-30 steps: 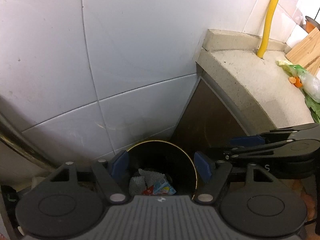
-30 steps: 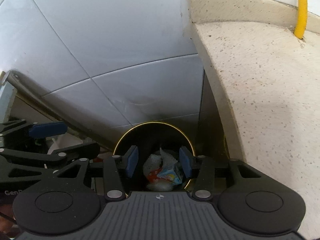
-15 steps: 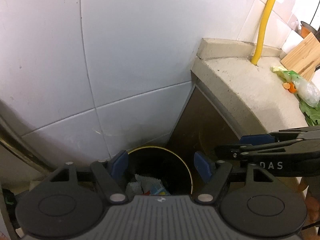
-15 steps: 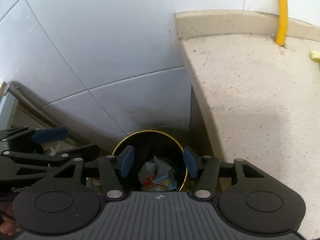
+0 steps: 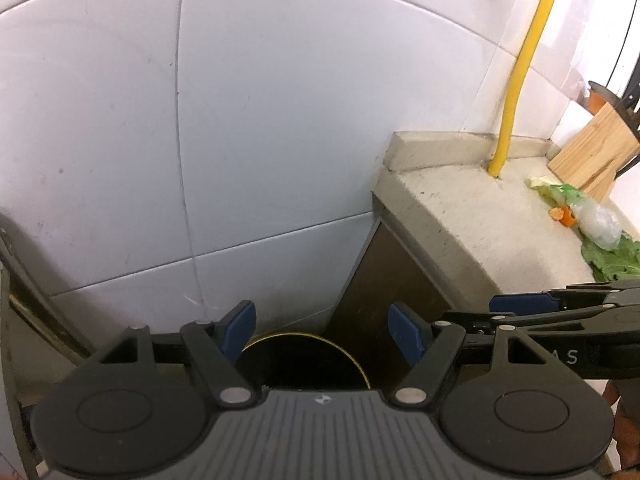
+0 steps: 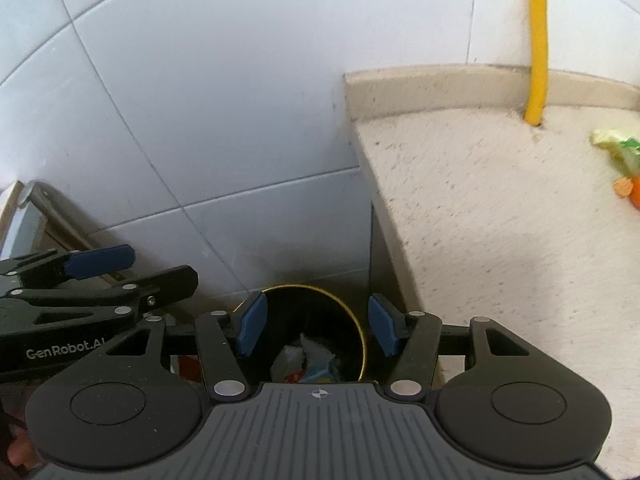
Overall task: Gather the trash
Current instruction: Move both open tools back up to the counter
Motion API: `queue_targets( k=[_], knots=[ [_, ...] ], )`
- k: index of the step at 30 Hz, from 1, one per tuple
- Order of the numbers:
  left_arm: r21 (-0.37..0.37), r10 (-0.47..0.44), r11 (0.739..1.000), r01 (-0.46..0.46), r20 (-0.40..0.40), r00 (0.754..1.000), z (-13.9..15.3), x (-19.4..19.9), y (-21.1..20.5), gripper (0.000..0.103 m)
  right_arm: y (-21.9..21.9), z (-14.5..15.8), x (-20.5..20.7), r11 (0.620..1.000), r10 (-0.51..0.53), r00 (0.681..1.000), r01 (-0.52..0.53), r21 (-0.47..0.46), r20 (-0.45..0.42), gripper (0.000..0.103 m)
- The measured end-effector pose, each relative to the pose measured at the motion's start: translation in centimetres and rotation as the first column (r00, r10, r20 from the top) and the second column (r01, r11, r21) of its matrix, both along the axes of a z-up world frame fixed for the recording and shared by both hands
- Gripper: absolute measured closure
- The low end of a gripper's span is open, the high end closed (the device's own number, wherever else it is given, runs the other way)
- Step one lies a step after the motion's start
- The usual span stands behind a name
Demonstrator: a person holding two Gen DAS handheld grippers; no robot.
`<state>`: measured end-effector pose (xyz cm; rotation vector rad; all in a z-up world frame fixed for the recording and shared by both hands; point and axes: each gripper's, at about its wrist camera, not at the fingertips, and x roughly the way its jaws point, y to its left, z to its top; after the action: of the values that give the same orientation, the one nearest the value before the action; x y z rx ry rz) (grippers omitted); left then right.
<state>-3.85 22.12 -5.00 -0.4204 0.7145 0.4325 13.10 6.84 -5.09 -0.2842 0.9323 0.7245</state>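
Observation:
A black bin with a gold rim (image 6: 360, 332) stands on the floor between the tiled wall and the counter. Crumpled wrappers and paper (image 6: 308, 364) lie inside it. My right gripper (image 6: 316, 324) hovers above the bin, open, with nothing between its blue pads. My left gripper (image 5: 322, 332) is also open and empty above the bin (image 5: 304, 356), whose contents its own body hides. Each gripper shows at the edge of the other's view. On the counter lie green leaves with a clear plastic bag (image 5: 592, 220) and orange peel (image 5: 562, 216).
The speckled stone counter (image 6: 500, 240) runs to the right, with a yellow pipe (image 5: 520, 72) rising at its back edge. A wooden block (image 5: 592, 156) stands behind the scraps. White wall tiles (image 5: 280, 120) fill the background. A metal frame (image 5: 24, 280) leans at the left.
Both views have tilted upward, so the bin sits lower in them and more counter shows. The right gripper rose and its jaws spread a little wider. The left jaws look unchanged.

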Motion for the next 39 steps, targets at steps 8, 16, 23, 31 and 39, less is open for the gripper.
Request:
queue_targets(
  k=[8,16,23,31,39],
  knots=[
    [0.041,-0.046,0.998,0.044,0.057,0.997,0.9,-0.3,-1.4,0.035,-1.4,1.3,-0.9,1.000,-0.029,0.999,0.028,0.014,0.037,0.039],
    [0.076,-0.148,0.987,0.139,0.121,0.982,1.9,-0.3,-3.3,0.035,-3.9,2.8,-1.9,0.998,-0.056,0.996,0.053,0.036,0.074,0.038],
    [0.093,-0.190,0.979,0.179,0.131,0.973,2.6,0.6,-5.0,0.032,-6.0,2.9,-2.1,0.994,-0.101,0.990,0.096,0.056,0.097,0.037],
    [0.118,-0.263,0.962,0.246,0.152,0.953,3.9,2.9,-7.1,0.031,-9.4,3.8,-2.1,0.981,-0.182,0.975,0.171,0.093,0.127,0.037],
    [0.141,-0.344,0.935,0.325,0.151,0.927,4.5,5.6,-9.3,0.031,-12.7,4.2,-1.5,0.959,-0.275,0.951,0.261,0.109,0.141,0.037]
  ],
)
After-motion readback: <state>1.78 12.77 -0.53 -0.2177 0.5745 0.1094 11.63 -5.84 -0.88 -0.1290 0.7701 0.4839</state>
